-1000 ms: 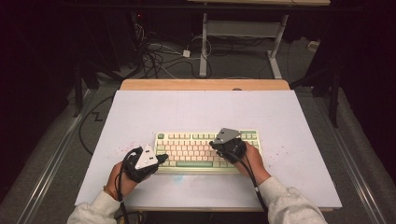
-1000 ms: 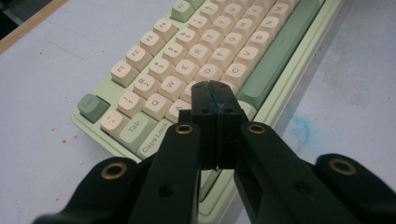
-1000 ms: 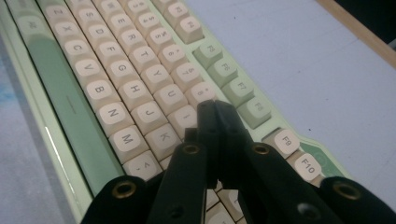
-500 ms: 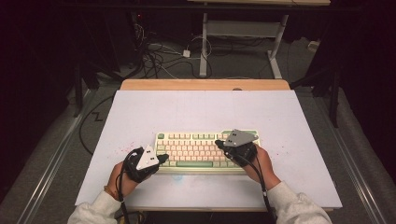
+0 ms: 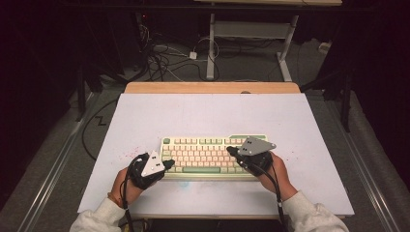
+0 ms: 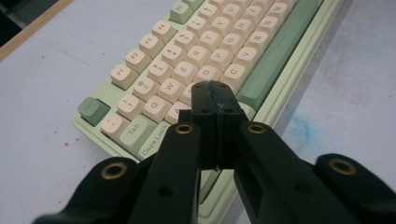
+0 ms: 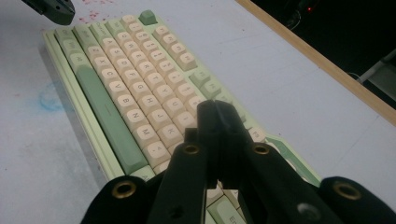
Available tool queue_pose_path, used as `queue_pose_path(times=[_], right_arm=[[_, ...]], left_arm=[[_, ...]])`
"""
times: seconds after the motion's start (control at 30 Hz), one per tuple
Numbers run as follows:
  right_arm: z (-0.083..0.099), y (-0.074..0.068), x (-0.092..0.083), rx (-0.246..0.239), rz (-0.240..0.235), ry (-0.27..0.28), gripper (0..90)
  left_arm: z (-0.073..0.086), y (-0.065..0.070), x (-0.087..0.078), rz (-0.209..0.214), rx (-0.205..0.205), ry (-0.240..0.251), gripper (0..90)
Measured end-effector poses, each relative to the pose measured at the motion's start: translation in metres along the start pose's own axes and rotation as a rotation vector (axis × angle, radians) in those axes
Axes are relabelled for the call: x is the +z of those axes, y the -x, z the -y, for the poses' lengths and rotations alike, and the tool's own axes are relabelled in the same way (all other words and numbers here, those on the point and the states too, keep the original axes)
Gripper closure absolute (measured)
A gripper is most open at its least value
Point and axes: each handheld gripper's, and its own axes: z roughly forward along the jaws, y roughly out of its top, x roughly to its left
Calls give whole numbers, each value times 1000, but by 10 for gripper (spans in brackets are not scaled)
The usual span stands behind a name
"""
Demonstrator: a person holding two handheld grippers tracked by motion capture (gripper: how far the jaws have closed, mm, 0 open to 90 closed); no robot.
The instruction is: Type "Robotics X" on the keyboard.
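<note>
Risk: left tool (image 5: pixel 167 164) and right tool (image 5: pixel 231 151), both pressed together, striking neighbouring keys on keyboard (image 5: pixel 203 153), mistyping.

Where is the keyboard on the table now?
In the high view the keyboard lies near the table's front edge, between the left tool and right tool.

Lab-like recording space, dark surround, white-topped table (image 5: pixel 212 116), tangled floor cables (image 5: pixel 164 58), metal desk frame (image 5: pixel 251 38) behind
</note>
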Motion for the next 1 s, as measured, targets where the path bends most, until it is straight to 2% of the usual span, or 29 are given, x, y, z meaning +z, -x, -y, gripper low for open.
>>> queue_pose_path(times=[0.47,0.8,1.0], right_arm=[[8,-1,-11,2,5,3,900],[15,-2,-20,8,7,-4,900],[21,-2,-24,6,8,-14,900]], left_arm=[[-6,-4,-3,-4,-1,26,876],[-17,-6,1,-3,3,33,876],[-25,-6,8,14,12,35,876]])
